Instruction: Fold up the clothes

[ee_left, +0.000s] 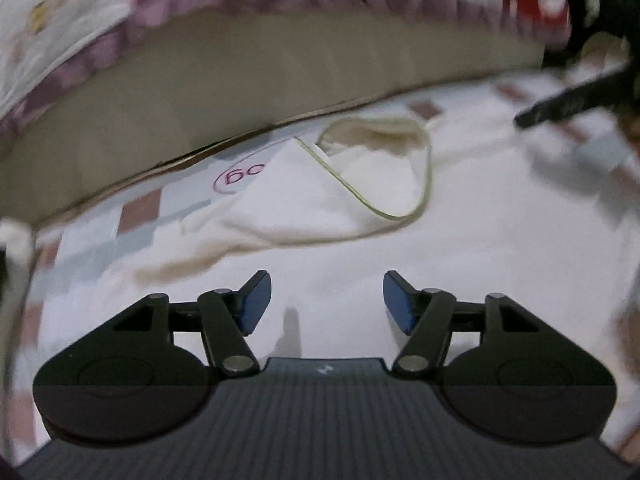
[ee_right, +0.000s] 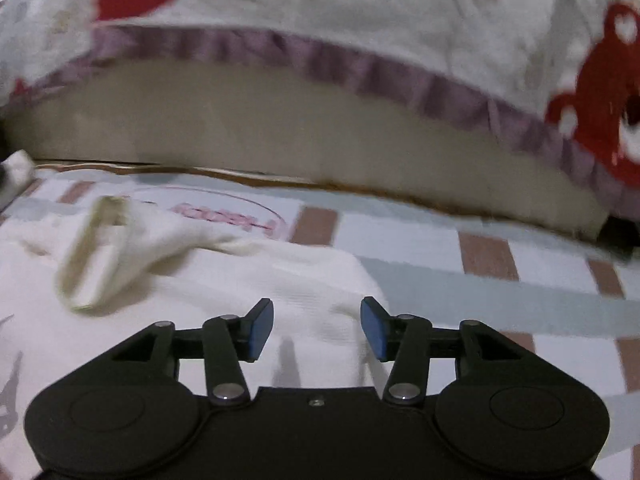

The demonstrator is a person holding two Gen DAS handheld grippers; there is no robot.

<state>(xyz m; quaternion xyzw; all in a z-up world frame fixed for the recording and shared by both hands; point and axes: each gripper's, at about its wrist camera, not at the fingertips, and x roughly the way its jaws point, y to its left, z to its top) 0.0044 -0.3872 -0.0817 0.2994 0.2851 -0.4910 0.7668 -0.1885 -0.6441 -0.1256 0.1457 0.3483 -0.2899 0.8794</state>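
Observation:
A white garment [ee_left: 320, 200] lies spread on a checked sheet, its yellow-trimmed neck opening [ee_left: 380, 168] just ahead in the left wrist view. My left gripper [ee_left: 327, 304] hovers over the white cloth, open, with nothing between its blue pads [ee_left: 256, 304]. In the right wrist view the same garment [ee_right: 224, 280] fills the lower left, with its neck trim [ee_right: 92, 256] at the left. My right gripper [ee_right: 317, 330] is open above the garment's right edge, its pads clear of the cloth. A blurred black part [ee_left: 568, 104] at the upper right of the left view may be the other gripper.
The checked sheet [ee_right: 480, 280] has brown squares and grey-blue stripes. Right behind the garment rises the beige side of a mattress [ee_left: 240, 92]. Over it hangs a white cover with red figures and a purple frill [ee_right: 360, 68].

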